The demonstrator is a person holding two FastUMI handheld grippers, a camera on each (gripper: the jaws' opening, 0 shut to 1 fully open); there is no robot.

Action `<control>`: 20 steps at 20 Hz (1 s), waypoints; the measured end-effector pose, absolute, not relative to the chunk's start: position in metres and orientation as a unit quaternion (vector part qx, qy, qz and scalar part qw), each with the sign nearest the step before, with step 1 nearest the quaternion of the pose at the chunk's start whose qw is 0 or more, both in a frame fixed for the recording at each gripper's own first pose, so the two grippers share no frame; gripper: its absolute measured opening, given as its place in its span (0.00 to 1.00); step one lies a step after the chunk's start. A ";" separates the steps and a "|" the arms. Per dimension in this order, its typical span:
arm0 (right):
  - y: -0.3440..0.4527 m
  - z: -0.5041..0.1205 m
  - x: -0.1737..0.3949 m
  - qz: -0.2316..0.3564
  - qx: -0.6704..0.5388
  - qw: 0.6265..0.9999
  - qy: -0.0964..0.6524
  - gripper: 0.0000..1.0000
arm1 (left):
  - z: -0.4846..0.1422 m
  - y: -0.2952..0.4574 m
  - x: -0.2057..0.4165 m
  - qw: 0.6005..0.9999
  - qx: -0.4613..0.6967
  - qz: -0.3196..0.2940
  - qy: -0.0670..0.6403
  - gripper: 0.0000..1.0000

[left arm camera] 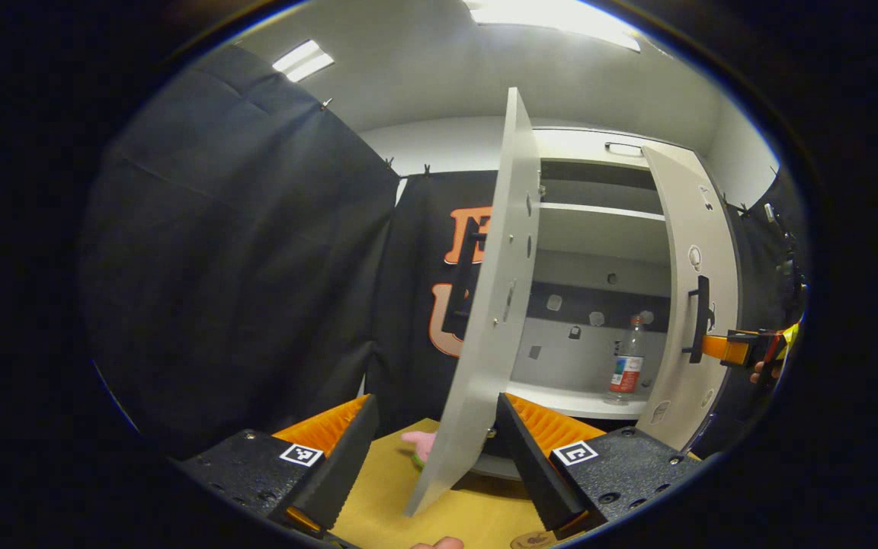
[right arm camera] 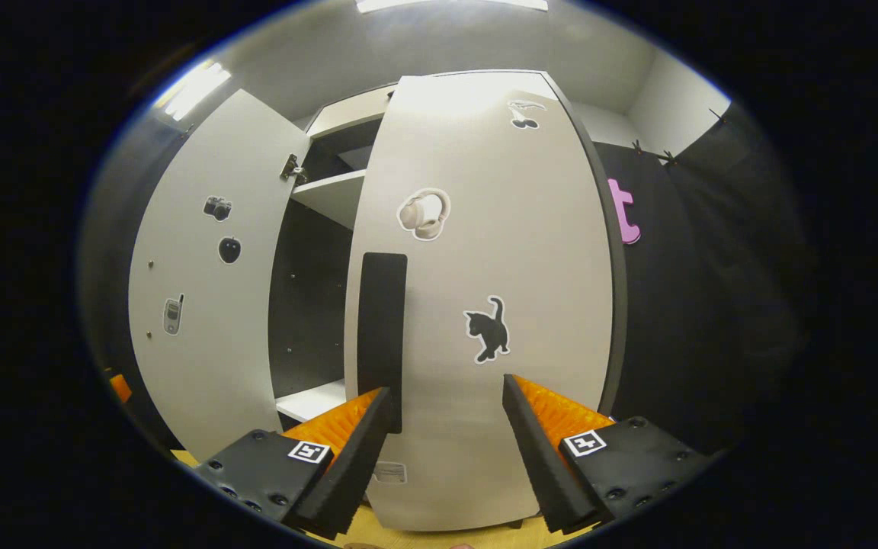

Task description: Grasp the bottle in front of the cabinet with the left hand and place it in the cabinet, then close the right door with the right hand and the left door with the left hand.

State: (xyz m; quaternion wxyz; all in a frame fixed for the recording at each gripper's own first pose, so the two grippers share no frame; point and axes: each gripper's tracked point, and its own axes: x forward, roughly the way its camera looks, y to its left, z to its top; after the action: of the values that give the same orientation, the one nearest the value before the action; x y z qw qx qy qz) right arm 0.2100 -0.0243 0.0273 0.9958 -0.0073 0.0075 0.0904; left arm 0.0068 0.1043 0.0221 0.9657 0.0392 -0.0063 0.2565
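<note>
My left gripper (left arm camera: 435,450) spread wide, empty; left door (left arm camera: 496,305) stands edge-on between its fingers, ajar. Bottle (left arm camera: 626,364) upright on cabinet (left arm camera: 599,229) bottom shelf, at 3 o'clock from door edge. Right door (left arm camera: 694,305) partly swung in; my right gripper (left arm camera: 744,349) at its outer face near handle (left arm camera: 702,309). Right gripper view: my right gripper (right arm camera: 447,427) fingers parted, gripping nothing, handle (right arm camera: 382,335) at 11 o'clock.
</note>
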 end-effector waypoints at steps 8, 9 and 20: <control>-0.019 0.022 0.224 0.077 0.001 0.997 0.008 0.95 | 0.052 0.171 0.021 0.949 0.055 0.310 -0.026 0.94; -0.020 0.022 0.223 0.077 0.004 0.997 0.010 0.95 | 0.059 0.177 0.029 0.950 0.054 0.307 -0.030 0.94; -0.033 -0.008 0.164 0.078 0.010 0.997 0.023 0.96 | 0.091 0.192 0.103 0.965 0.056 0.250 -0.053 0.94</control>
State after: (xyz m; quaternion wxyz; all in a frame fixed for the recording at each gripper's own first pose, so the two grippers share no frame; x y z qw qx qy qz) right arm 0.1640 -0.0330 -0.0075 0.9966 0.0098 0.0231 0.0780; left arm 0.1027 0.1915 0.0914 0.9652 0.0562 -0.0533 0.2499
